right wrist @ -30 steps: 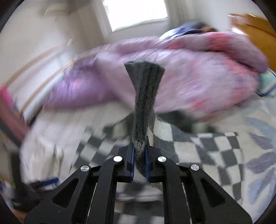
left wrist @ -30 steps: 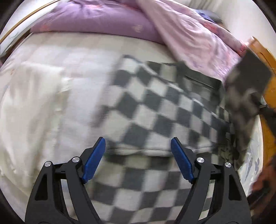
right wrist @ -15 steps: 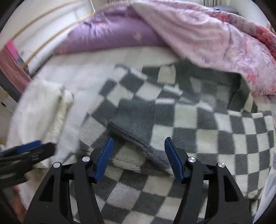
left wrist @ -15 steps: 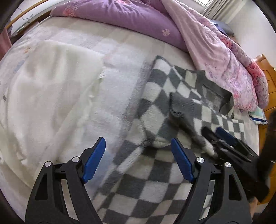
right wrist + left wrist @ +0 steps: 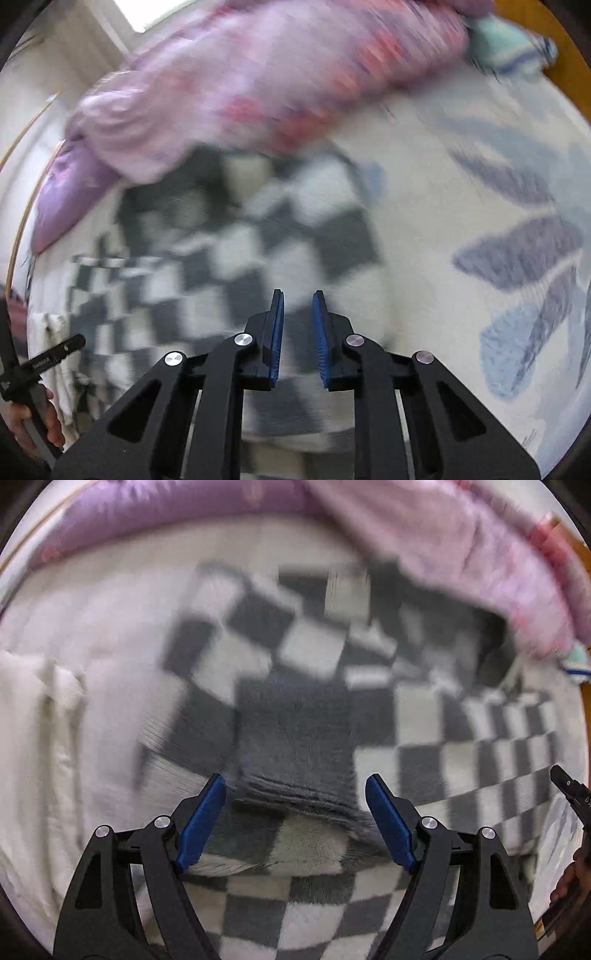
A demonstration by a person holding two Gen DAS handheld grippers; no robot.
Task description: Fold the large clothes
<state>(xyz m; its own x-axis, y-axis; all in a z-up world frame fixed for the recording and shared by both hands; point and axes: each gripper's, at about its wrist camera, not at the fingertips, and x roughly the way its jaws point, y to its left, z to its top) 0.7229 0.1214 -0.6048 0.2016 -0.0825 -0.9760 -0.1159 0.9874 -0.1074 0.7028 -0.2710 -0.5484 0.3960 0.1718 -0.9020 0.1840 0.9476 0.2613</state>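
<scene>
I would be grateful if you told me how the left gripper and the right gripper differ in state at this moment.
The left gripper stands wide open over the checkered garment's grey folded sleeve; the right gripper has just been closing to a narrow gap, with nothing pinched between its pads. Both point down at the garment and have blue pads.

left hand-held gripper [image 5: 295, 823]: black angular frame | blue pads | silver round screws || right hand-held gripper [image 5: 298, 339]: same black frame | ridged blue pads | silver screws
</scene>
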